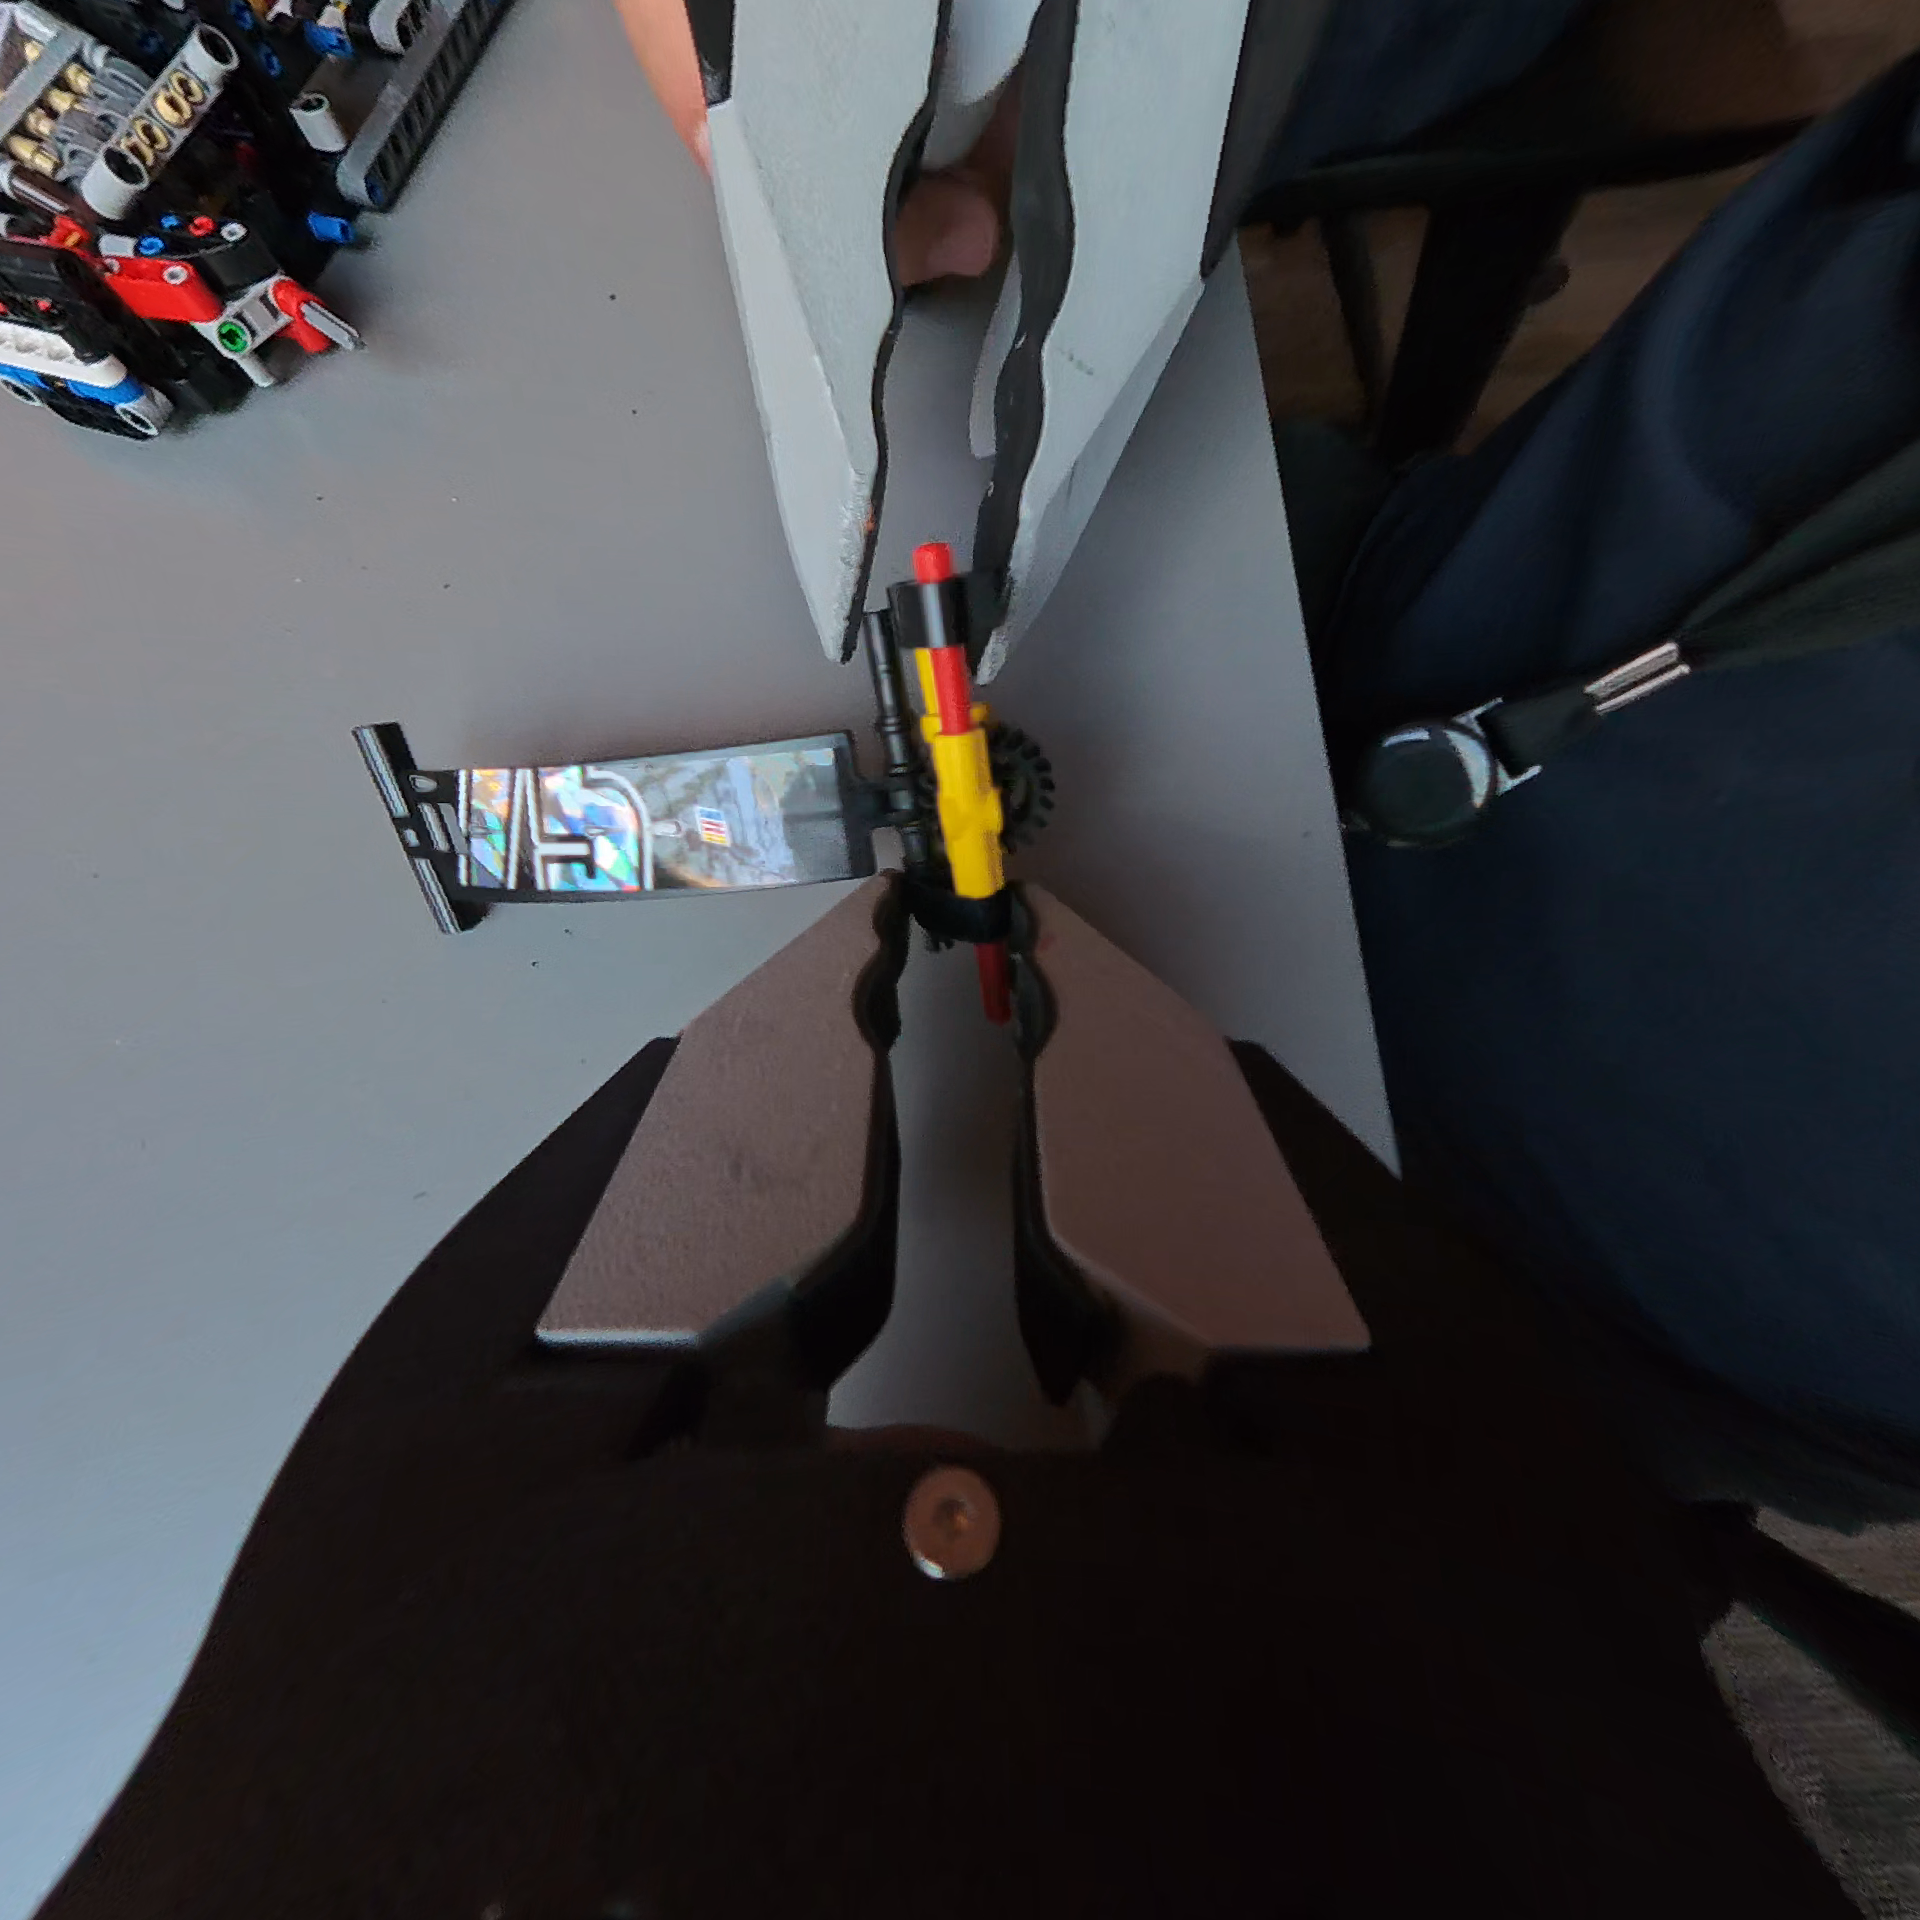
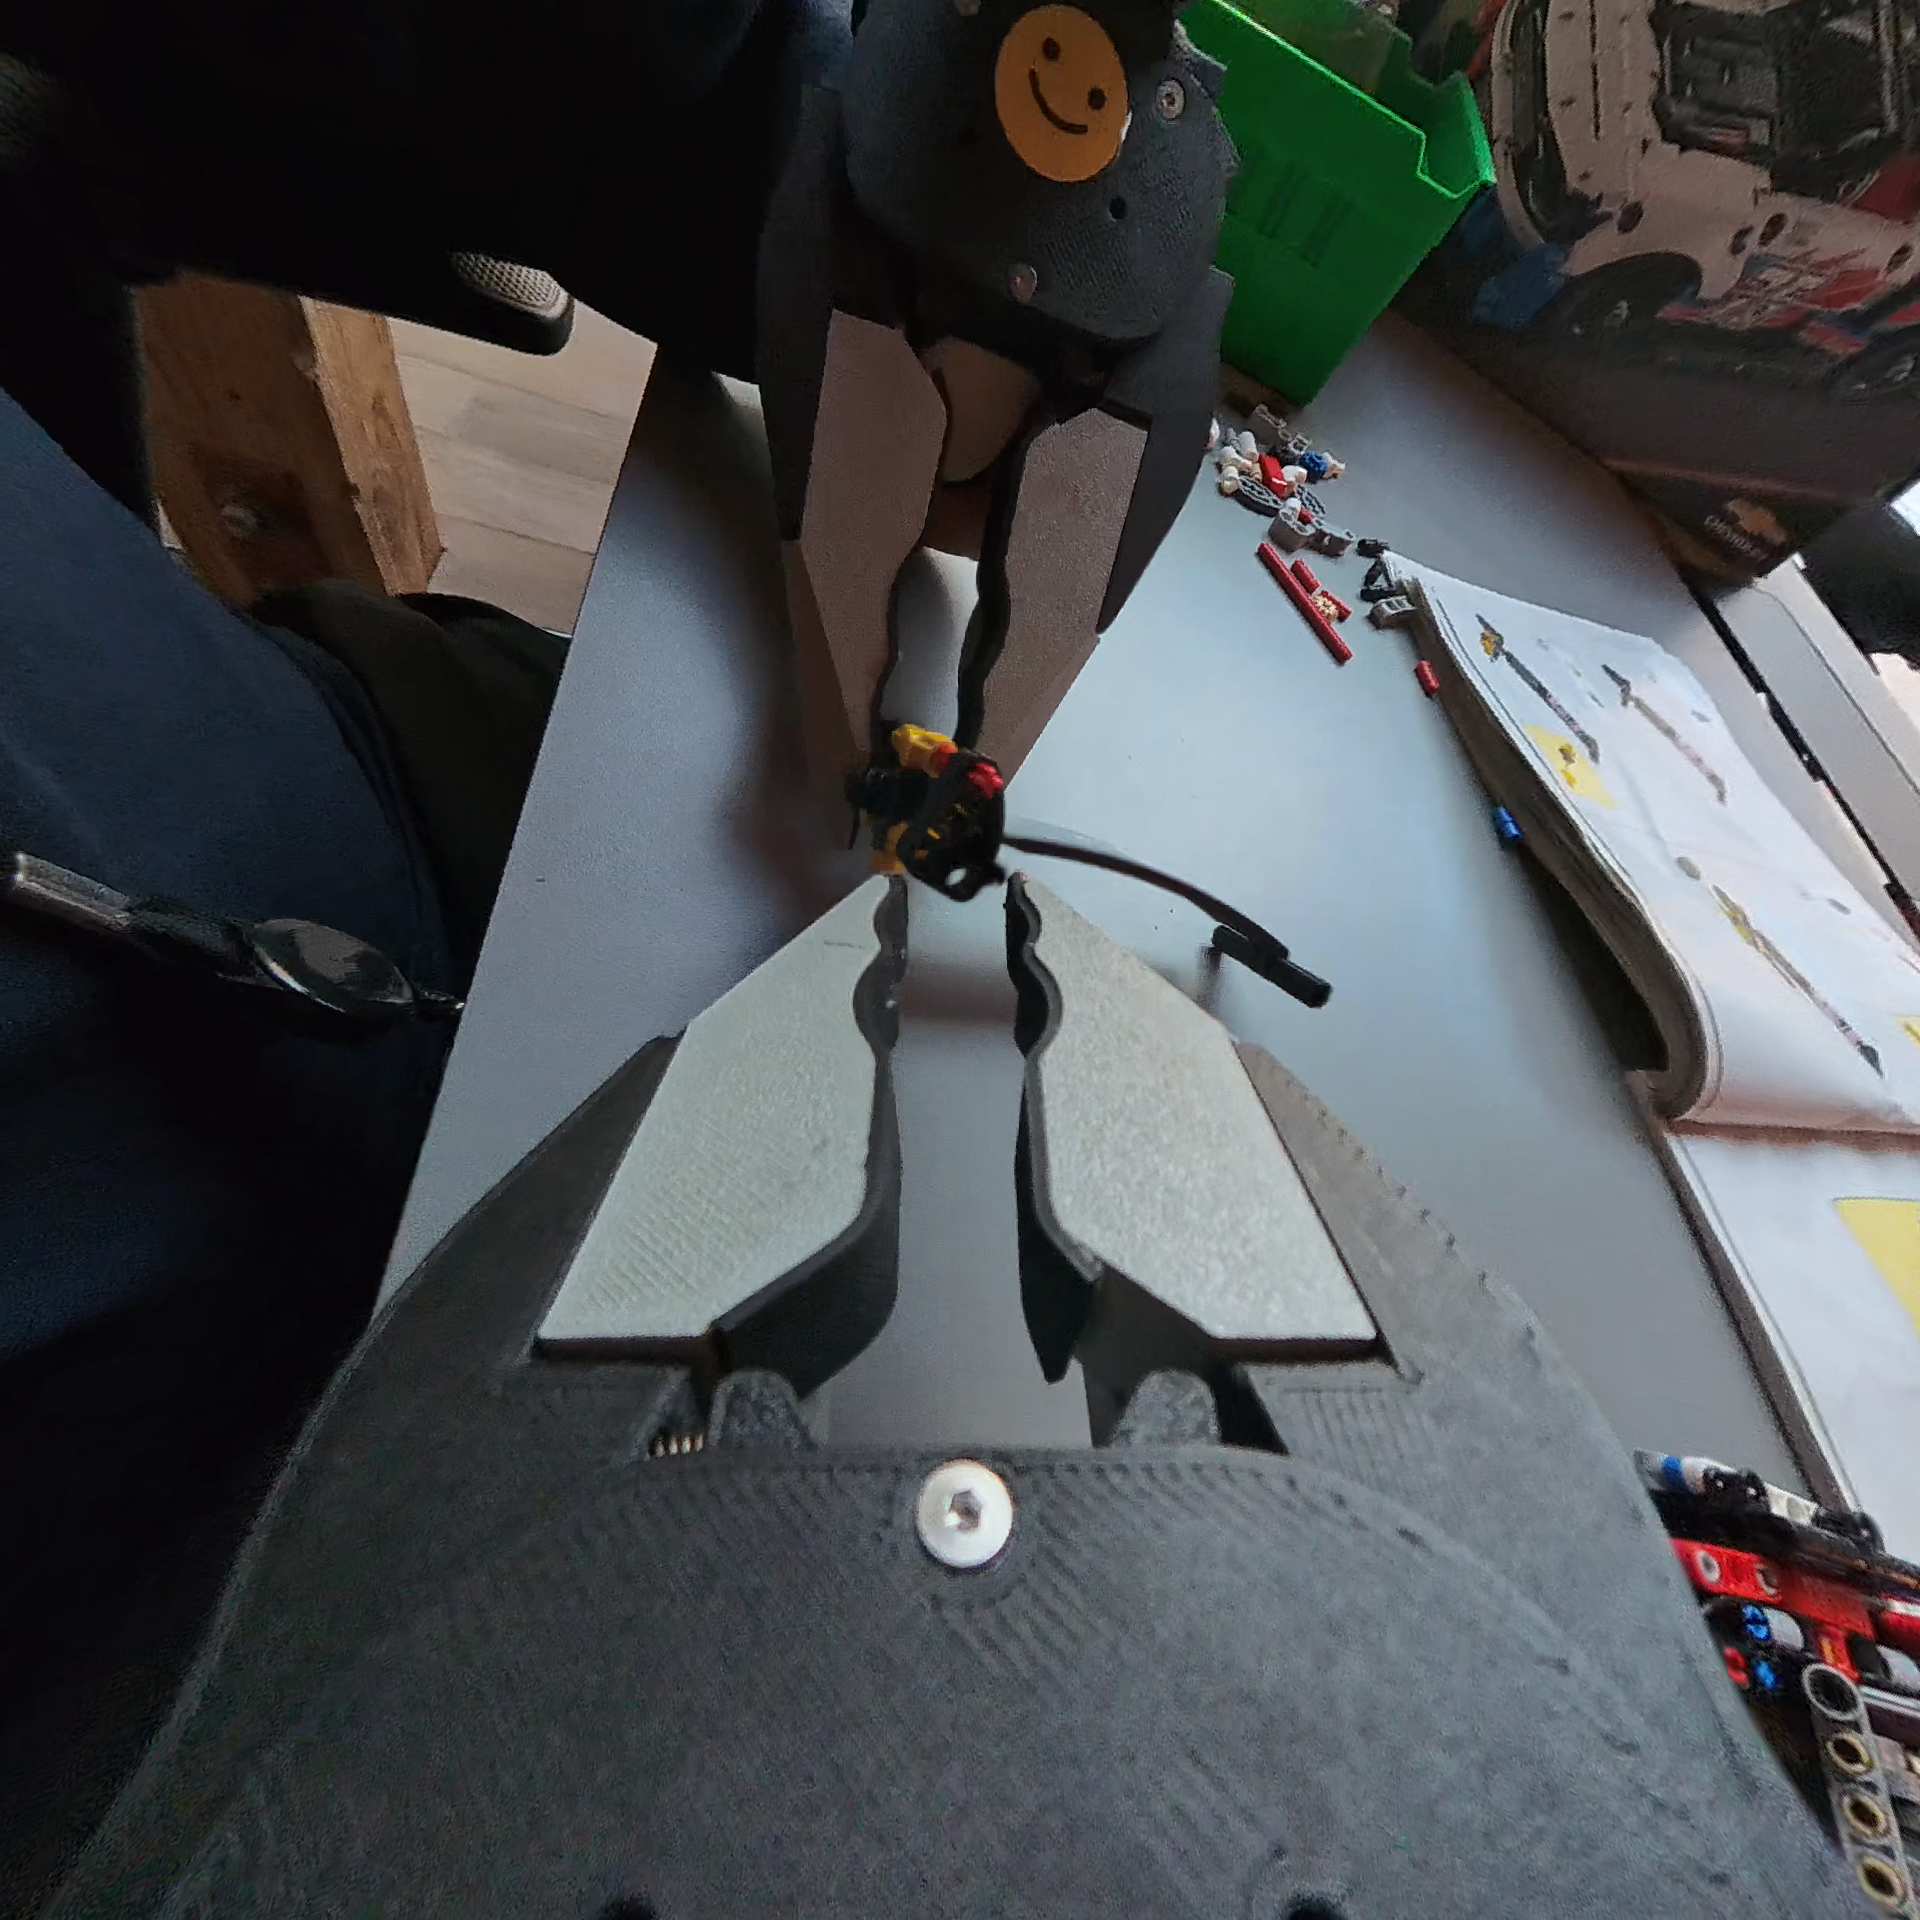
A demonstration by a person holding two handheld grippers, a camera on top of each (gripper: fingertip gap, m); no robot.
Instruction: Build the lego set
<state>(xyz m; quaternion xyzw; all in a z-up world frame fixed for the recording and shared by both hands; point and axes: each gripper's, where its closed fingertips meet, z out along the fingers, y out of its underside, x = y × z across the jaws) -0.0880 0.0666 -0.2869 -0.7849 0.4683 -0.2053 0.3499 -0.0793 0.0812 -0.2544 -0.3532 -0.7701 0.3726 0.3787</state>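
Observation:
A small brick assembly hangs just above the grey table near its edge. It has a red axle, a yellow connector, a black gear and a black wing panel with a shiny sticker that sticks out to the left. My left gripper is shut on the near end of the assembly, pads on the black collar. My right gripper comes from the far side and closes on the black collar at the other end. In the right wrist view my right gripper meets the assembly and the left gripper holds it from above.
A partly built brick model stands at the far left, also in the right wrist view. An open instruction booklet, loose small parts, a green bin and a printed box line the table. A person in dark clothing sits at the table's edge. Only a small space, under 4 cm, lies between the two pairs of fingers. About 20 centimetres separates my right fingertips from the partly built brick model. Look for it in the right wrist view too.

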